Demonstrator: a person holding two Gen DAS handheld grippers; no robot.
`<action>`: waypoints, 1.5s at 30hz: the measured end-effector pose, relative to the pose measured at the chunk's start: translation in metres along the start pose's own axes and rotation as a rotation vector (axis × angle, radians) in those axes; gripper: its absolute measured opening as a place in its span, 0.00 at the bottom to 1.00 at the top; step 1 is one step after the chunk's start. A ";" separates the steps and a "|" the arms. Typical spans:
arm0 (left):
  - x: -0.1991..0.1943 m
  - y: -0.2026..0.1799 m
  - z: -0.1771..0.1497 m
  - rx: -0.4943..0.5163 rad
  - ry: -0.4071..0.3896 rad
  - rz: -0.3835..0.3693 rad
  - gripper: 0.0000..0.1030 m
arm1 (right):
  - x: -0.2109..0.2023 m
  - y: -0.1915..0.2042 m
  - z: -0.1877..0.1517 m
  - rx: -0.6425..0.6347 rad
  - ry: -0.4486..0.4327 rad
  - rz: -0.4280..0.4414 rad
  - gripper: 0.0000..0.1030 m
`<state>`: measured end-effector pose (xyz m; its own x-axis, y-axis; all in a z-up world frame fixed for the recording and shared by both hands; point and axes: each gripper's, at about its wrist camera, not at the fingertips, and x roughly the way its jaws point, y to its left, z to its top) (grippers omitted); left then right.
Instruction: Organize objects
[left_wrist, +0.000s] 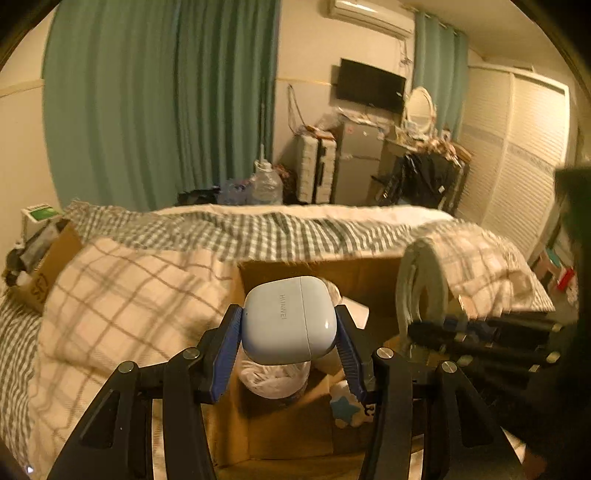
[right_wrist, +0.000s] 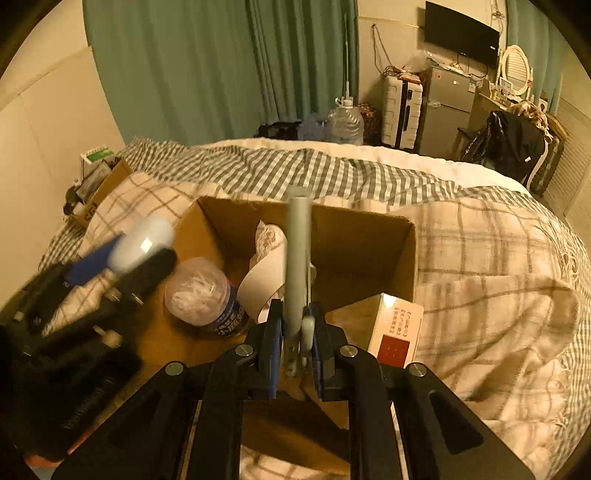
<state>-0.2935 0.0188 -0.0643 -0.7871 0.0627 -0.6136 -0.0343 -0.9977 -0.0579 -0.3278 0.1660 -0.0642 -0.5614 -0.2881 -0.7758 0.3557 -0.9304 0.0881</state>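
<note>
Two claws, each pinching one item above one open brown cardboard box (right_wrist: 369, 236) on the bed.

Left claw (left_wrist: 290, 325): blue pads clamped on one pale-blue rounded plastic earbud case (left_wrist: 290, 317), held over the box's near-left corner. Right claw (right_wrist: 295, 332): pressed together on one grey flat slim object (right_wrist: 297, 258), seen edge-on, identity unclear, above the box's near edge. In the box, counted: one clear plastic bottle with blue label (right_wrist: 205, 295) lying at the left side, one white paper roll (right_wrist: 260, 280) mid-box, one white-and-red carton (right_wrist: 397, 328) at the near-right corner. Box sits on one cream plaid blanket (right_wrist: 491, 280) over grey gingham bedding (right_wrist: 295, 166). One second cardboard box (right_wrist: 107, 184) at the bed's far-left corner.
</note>
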 end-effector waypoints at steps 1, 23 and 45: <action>0.002 -0.001 -0.002 -0.001 0.008 -0.005 0.51 | -0.001 0.000 0.000 0.005 -0.011 0.003 0.13; -0.198 -0.009 0.046 0.029 -0.249 0.052 1.00 | -0.238 0.015 -0.014 0.031 -0.417 -0.271 0.91; -0.224 -0.011 -0.072 0.010 -0.333 0.076 1.00 | -0.209 0.035 -0.133 -0.034 -0.460 -0.355 1.00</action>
<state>-0.0729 0.0177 0.0170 -0.9455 -0.0215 -0.3250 0.0273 -0.9995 -0.0135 -0.0990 0.2234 0.0180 -0.9148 -0.0360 -0.4023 0.1061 -0.9825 -0.1534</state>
